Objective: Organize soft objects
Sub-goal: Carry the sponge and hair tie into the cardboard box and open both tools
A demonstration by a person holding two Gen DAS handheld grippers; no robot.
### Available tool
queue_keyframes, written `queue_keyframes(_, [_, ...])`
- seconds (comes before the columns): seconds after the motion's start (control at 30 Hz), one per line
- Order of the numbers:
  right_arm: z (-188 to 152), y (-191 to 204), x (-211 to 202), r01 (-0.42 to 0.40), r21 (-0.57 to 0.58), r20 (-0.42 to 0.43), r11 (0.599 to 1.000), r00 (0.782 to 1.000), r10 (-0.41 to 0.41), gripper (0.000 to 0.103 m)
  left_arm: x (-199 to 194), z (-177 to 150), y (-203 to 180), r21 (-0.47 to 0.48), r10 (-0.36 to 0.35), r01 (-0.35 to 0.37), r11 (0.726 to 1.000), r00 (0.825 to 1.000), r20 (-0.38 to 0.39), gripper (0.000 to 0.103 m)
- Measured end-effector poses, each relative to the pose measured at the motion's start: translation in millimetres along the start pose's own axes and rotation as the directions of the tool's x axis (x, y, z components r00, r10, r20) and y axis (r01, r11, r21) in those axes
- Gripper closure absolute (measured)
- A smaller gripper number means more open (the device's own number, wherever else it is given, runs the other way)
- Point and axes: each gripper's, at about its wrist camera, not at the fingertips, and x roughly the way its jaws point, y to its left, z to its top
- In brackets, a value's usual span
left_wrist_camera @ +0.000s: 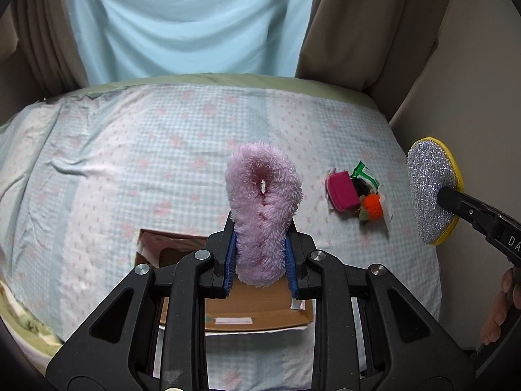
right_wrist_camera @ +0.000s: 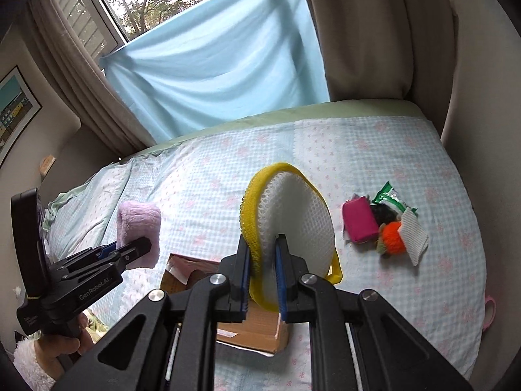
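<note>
Left tool [left_wrist_camera: 260, 254] clamps lilac plush slipper [left_wrist_camera: 263, 208], long axis pointing away.

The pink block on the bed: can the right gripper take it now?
Probably not yet. The right gripper is shut on the yellow-rimmed sponge, so its jaws are occupied. The pink block lies uncovered on the bed, otherwise open to approach.

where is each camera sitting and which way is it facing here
Left wrist: sits behind the left claw, looking down over the bed toward the blue curtain; its claw grips a purple fluffy pad; fingers show at right.
Right wrist: sits behind the right claw, facing the same way; it grips a yellow-rimmed sponge.
Shared: cardboard box, small pile of items, each other's claw.
</note>
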Motion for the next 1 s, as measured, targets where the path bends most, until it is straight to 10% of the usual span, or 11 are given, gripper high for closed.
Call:
queue_keyframes(0.5, [-66,100,143,0.058,0.064,-0.199,0.996,0.979,-0.044,0.09,84,-37,133,0.101,-0.008,0.032,0.994,0.974,-0.227,0.081])
queue_keyframes(1.0, [-124,90,248,0.142,-0.182,-0.381,0.973,0.902,-0.203,0.09,200,-69,146,0.167,0.005,0.072,0.983,0.909,-0.417,0.081])
